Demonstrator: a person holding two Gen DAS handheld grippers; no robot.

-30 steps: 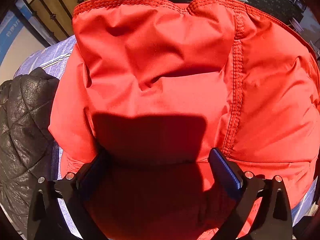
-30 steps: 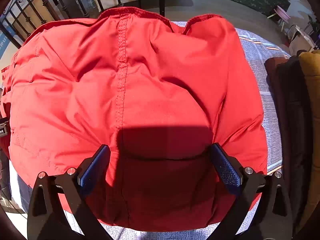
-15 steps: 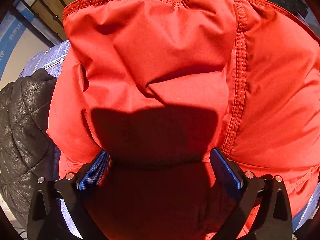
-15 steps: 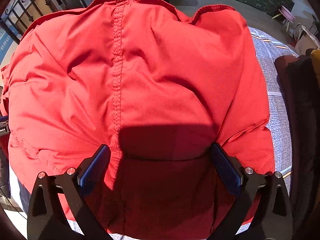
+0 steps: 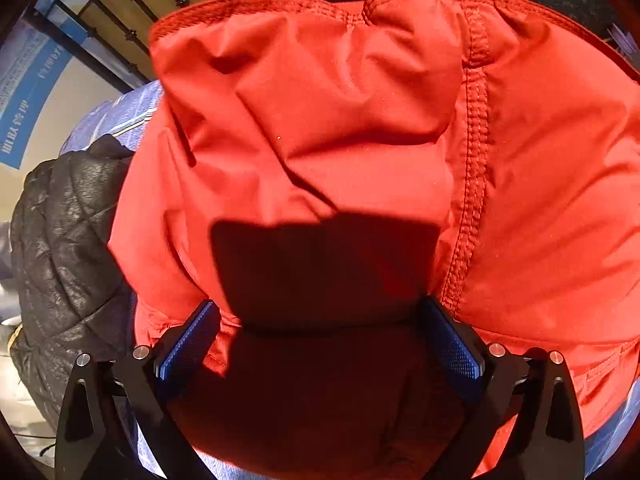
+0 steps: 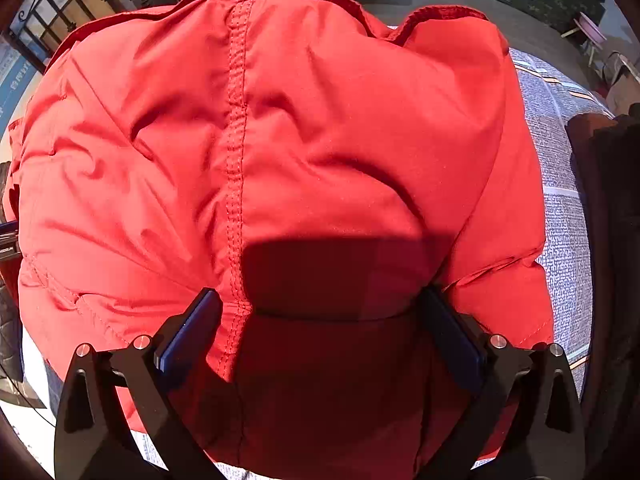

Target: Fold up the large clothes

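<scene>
Left wrist view: a puffy red jacket [image 5: 360,152] fills most of the frame, from the centre out to 3 o'clock, and is lit by strong sun. It is spread over a blue-and-white patterned cover [image 5: 116,116], which shows at 10 o'clock and again along the lower edge. The left gripper [image 5: 320,320] is seen at 6 o'clock with its jaws set wide apart; red fabric bulges up between the blue pads [image 5: 188,340], but nothing is pinched between them. A dark square shadow is cast on the jacket just ahead of the pads. A thick stitched seam [image 5: 476,168] runs from 1 o'clock down to the right pad. A black quilted jacket [image 5: 68,248] lies at 9 o'clock, touching the red one. Black iron railings [image 5: 132,36] are seen at 11 o'clock.

Right wrist view: the same red jacket [image 6: 320,140] again covers the centre, on the patterned cover [image 6: 560,200] visible at 3 o'clock. The right gripper [image 6: 320,316] is likewise spread wide at 6 o'clock, with fabric lying between the pads and not clamped. A stitched seam [image 6: 236,140] runs from 12 o'clock to the left pad. Dark clothes [image 6: 608,220] are piled at 3 o'clock.
</scene>
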